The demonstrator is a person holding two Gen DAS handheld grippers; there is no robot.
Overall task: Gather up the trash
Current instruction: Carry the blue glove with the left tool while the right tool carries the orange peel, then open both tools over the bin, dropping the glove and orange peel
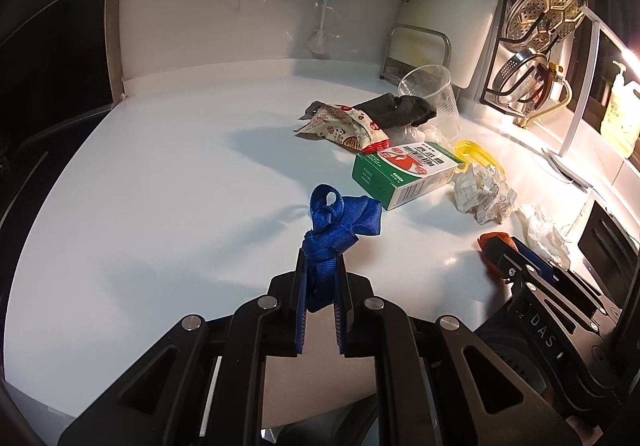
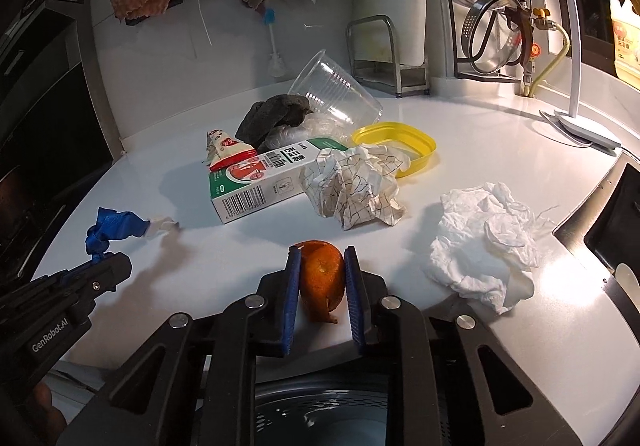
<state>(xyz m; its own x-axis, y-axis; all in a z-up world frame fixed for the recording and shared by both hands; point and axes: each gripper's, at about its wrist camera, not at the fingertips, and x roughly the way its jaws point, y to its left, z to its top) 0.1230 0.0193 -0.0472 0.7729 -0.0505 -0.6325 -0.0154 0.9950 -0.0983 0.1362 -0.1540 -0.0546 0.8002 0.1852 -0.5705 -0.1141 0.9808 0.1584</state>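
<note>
Trash is spread over the white surface (image 2: pixel 500 150), two pieces already in my tongs. Left tongs (image 1: pixel 320 266) are pinching the knotted blue strap (image 1: pixel 332 222); most of it sticks out past the tips, and a small white tag (image 2: pixel 160 224) on its far end looks to be resting on the surface, so it could snag or slide out if I swing fast. Middle pile is the risk zone: snack wrapper (image 1: pixel 344 124), dark cloth (image 1: pixel 396 110), tipped clear cup (image 2: pixel 336 90), green carton (image 2: pixel 260 178), yellow lid (image 2: pixel 404 144), crumpled printed paper (image 2: pixel 356 186), all touching or overlapping. Pull one and the cup likely rolls. Right tongs (image 2: pixel 322 282) are pinching the orange peel (image 2: pixel 322 278); curved, probably slick, may pop out under more squeeze. Crumpled tissue (image 2: pixel 484 242) lies near the surface edge, easy to knock off.
</note>
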